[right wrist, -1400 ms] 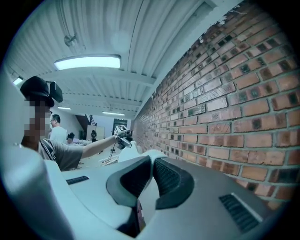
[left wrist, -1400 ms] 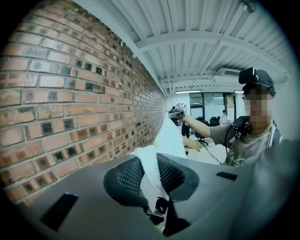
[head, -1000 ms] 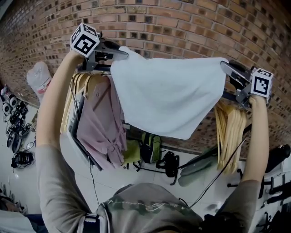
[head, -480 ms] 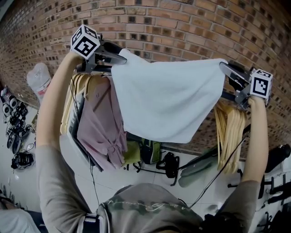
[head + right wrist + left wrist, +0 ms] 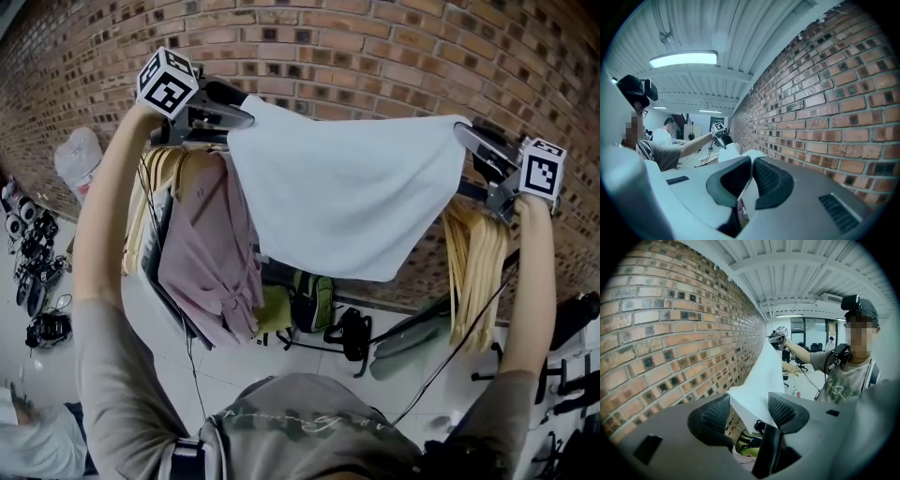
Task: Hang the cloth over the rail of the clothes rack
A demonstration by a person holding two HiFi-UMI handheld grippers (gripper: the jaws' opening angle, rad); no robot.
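A white cloth [image 5: 347, 197] is stretched wide in front of the brick wall and drapes down over the rack. Its rail [image 5: 202, 143] shows only as a short dark bar at the left; the rest is hidden under the cloth. My left gripper [image 5: 246, 105] is open at the cloth's upper left corner. Its jaws have just been opening. In the left gripper view that corner of the cloth [image 5: 761, 380] lies loose between the pads of the left gripper [image 5: 749, 411]. My right gripper [image 5: 461, 134] is shut on the upper right corner; the right gripper [image 5: 751, 164] pinches a thin edge of the cloth [image 5: 727, 153].
A pink garment [image 5: 211, 253] and wooden hangers [image 5: 155, 187] hang under the left end, more wooden hangers [image 5: 473, 272] under the right. The brick wall [image 5: 375, 56] stands close behind. Bags [image 5: 309, 305] and dark gear lie on the floor below.
The left gripper's jaws have spread apart and no longer pinch the cloth's left corner. The left gripper has shifted slightly up and left. The right gripper and its grip are unchanged.
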